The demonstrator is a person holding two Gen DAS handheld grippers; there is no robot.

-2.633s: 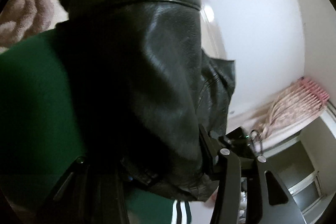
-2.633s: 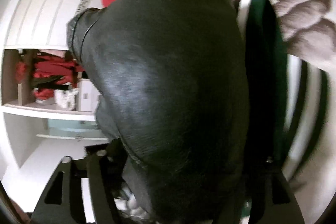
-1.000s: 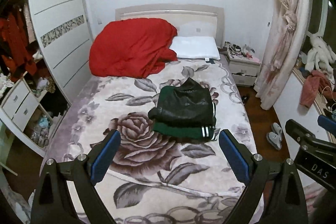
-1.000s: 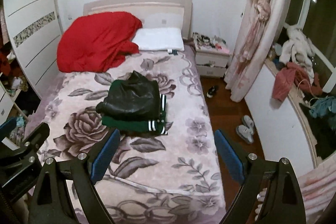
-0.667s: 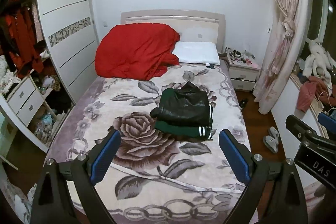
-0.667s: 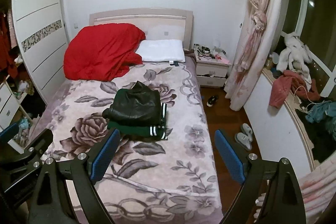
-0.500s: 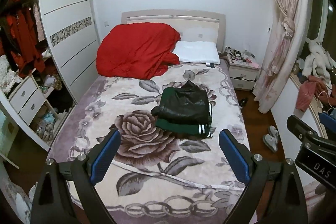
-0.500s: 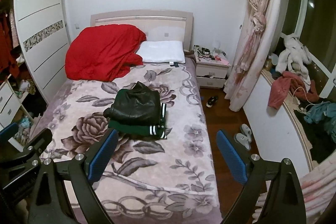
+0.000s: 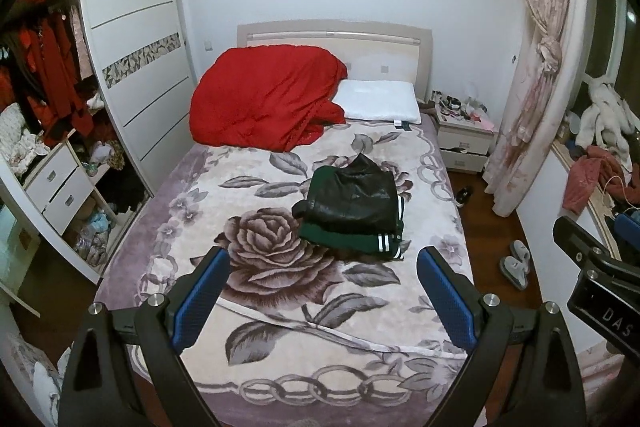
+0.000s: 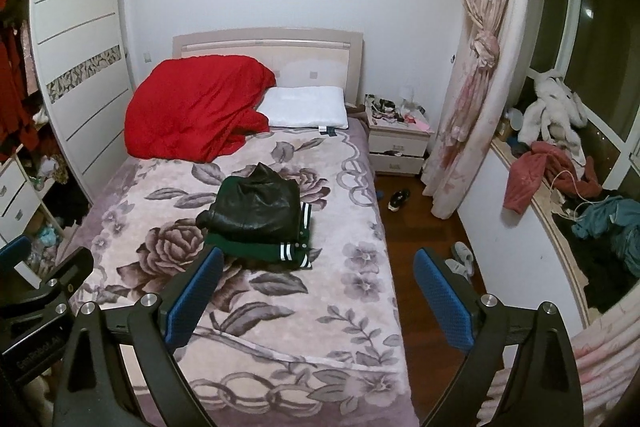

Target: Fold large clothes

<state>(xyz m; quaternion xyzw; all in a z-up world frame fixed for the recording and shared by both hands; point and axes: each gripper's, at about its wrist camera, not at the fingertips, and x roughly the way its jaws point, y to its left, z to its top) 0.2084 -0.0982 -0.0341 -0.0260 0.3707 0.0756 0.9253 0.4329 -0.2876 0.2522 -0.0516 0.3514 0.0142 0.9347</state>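
Note:
A folded black leather jacket (image 9: 354, 193) lies on top of a folded green garment with white stripes (image 9: 352, 239) in the middle of the bed (image 9: 280, 339). The stack also shows in the right wrist view, the jacket (image 10: 258, 205) above the green garment (image 10: 260, 251). My left gripper (image 9: 322, 291) is open and empty, held well back from the stack above the foot of the bed. My right gripper (image 10: 316, 291) is open and empty, held beside it at the same distance.
A red duvet (image 9: 266, 107) and a white pillow (image 9: 378, 103) lie at the head of the bed. A wardrobe (image 9: 132, 67) stands on the left. A nightstand (image 10: 400, 143), a tied curtain (image 10: 476, 67), slippers (image 10: 462, 257) and a cluttered windowsill (image 10: 560, 167) are on the right.
Both grippers were right up against the jacket 2.6 s ago and have since let go and pulled far back. Over the last second they drift back slightly more.

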